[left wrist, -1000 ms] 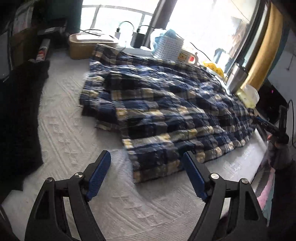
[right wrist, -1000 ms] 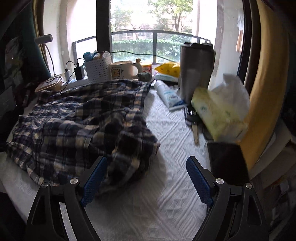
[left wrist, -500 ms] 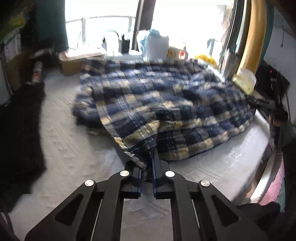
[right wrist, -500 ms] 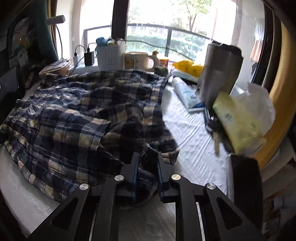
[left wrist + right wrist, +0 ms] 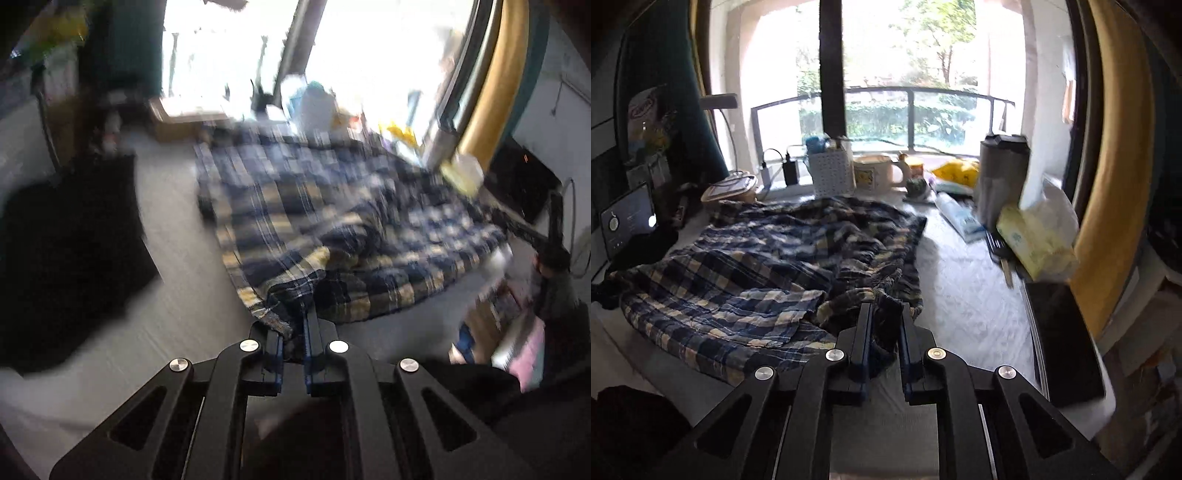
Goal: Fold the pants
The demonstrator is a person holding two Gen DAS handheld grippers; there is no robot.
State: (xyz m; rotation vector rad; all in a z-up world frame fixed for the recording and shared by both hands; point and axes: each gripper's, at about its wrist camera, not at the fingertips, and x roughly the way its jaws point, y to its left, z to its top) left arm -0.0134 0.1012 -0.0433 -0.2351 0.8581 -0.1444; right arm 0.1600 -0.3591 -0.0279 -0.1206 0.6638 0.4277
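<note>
Left jaws: the left gripper (image 5: 293, 334) is pressed together on a bunched hem corner of the plaid pants (image 5: 332, 229); a second ago it stood spread above the cloth.
Right jaws: the right gripper (image 5: 885, 325) is likewise pinching a dark wad of the pants' (image 5: 768, 266) near edge, and a second ago was also spread.
What changed: both near corners are now gripped and lifted slightly; the left view is blurred, which suggests motion.
Meaning for the task: the grasp looks finished, so I judge the first fold, carrying the near edge over, is starting; no fold is laid yet.
Pants: crumpled across the middle of the white bedcover (image 5: 960, 295), reaching from its near edge to the windowsill end.
Dark garment: lies on the bedcover's left side (image 5: 66, 258), apart from the pants.
White basket (image 5: 831, 173): at the far edge, holding something blue.
Mug (image 5: 875, 175): beside the basket, contents not visible.
Tissue pack (image 5: 1034, 243): at the right edge, tissue sticking out.
</note>
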